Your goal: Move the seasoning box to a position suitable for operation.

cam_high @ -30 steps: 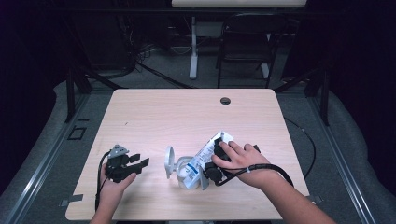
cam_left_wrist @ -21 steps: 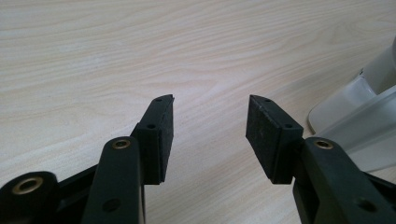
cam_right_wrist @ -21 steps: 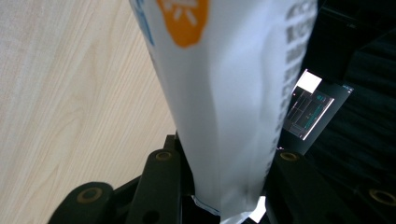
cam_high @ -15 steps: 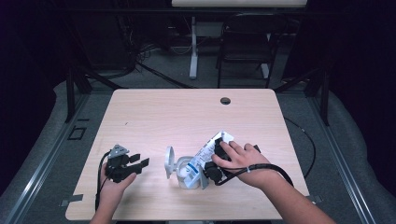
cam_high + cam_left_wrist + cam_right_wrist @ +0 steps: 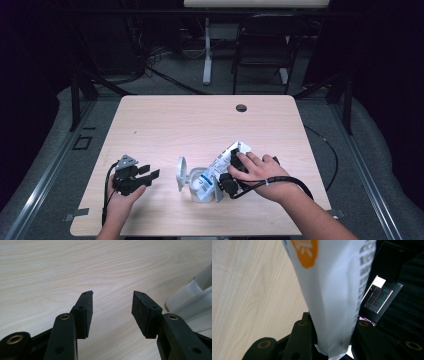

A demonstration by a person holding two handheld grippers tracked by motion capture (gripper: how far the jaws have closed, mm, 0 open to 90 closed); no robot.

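Wooden table (image 5: 165, 125), pouch (image 5: 222, 162) slanting up-right

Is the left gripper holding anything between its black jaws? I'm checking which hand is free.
No: the left gripper has its jaws apart with only the bare pale wooden table showing between them.

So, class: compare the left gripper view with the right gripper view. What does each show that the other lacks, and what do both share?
Left gripper view alone: the left claw open over bare wood, with a white container at the right edge. Right gripper view alone: the right claw, its jaws just closing, clamped on a white pouch with an orange mark. Both: the light wooden table.
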